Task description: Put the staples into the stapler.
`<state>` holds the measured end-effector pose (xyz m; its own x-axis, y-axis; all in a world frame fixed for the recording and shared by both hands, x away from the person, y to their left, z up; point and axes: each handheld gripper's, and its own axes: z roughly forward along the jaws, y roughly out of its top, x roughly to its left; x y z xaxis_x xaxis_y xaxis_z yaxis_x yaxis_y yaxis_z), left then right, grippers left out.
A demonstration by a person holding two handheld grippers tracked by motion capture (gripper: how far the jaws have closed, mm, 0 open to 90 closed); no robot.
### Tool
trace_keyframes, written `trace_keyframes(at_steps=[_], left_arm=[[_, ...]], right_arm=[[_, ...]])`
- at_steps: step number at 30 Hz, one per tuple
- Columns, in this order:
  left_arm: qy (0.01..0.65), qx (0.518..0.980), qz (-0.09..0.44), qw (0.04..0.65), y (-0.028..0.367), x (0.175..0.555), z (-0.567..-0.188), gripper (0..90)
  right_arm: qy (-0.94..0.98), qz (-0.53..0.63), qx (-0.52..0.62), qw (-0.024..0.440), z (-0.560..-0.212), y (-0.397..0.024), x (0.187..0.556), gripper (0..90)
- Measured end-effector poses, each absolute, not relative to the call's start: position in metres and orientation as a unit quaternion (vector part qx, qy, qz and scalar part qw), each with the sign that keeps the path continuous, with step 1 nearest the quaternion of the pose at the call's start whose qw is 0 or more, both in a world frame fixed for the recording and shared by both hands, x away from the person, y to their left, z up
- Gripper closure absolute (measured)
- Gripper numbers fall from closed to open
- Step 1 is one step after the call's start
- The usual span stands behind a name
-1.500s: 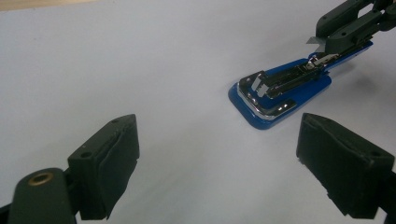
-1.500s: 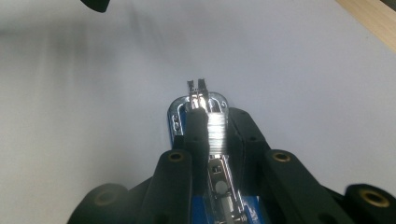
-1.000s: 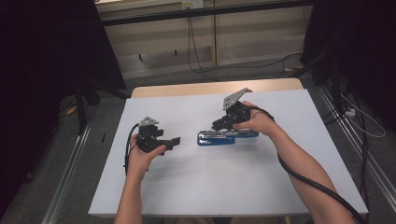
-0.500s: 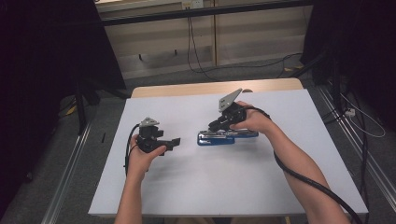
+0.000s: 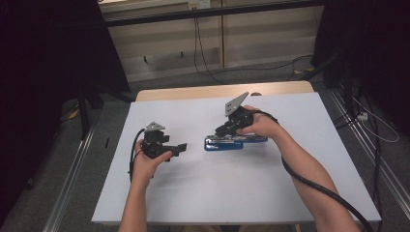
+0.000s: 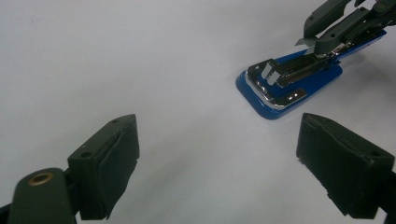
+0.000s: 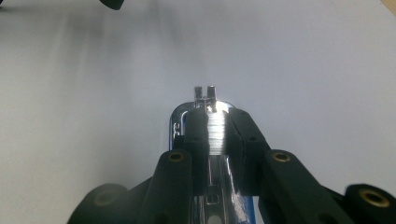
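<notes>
Right gripper (image 5: 227, 131): clamped on the blue stapler (image 5: 227, 143), its two black pads pressing the sides of the stapler's chrome upper arm; in the right gripper view (image 7: 215, 140) the metal strip sits tight between the pads.
Left gripper (image 5: 180, 148): jaws spread wide with nothing between them; in the left gripper view (image 6: 219, 163) bare white table surface lies between the two pads.
Stapler, place: flat on the white table (image 5: 193, 193), near the middle, its blue base down; the left gripper stands to the stapler's left, apart from it.
Stapler, long axis: runs across the table, roughly parallel to the near edge.
Stapler, pointing: rounded nose with the chrome plate (image 6: 275, 95) faces the left gripper; the rear end lies under the right hand (image 5: 263, 124).
Stapler, top: no cover shows in the left gripper view, and the metal magazine (image 6: 299, 67) lies bare above the base.
Right gripper, lean: tilted down over the stapler from its rear end, grey plate (image 5: 237, 102) raised behind.
Left hand (image 5: 145, 162): wrapped around its gripper's body, low over the table.
</notes>
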<state>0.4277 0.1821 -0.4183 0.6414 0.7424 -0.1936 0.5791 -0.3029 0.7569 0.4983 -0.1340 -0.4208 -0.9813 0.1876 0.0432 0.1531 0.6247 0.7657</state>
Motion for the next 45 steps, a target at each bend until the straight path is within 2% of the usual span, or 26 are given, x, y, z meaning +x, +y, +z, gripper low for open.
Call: trace_keyframes(at_steps=[25,45], left_arm=[[0.408,0.805,0.102,0.419,0.182,0.427,-0.417,13.3],[0.409,0.803,0.101,0.421,0.184,0.427,-0.417,13.1]], right_arm=[[0.899,0.424,0.107,0.03,-0.421,-0.126,0.498,78.8],[0.903,0.418,0.094,0.019,-0.426,-0.118,0.497,78.8]])
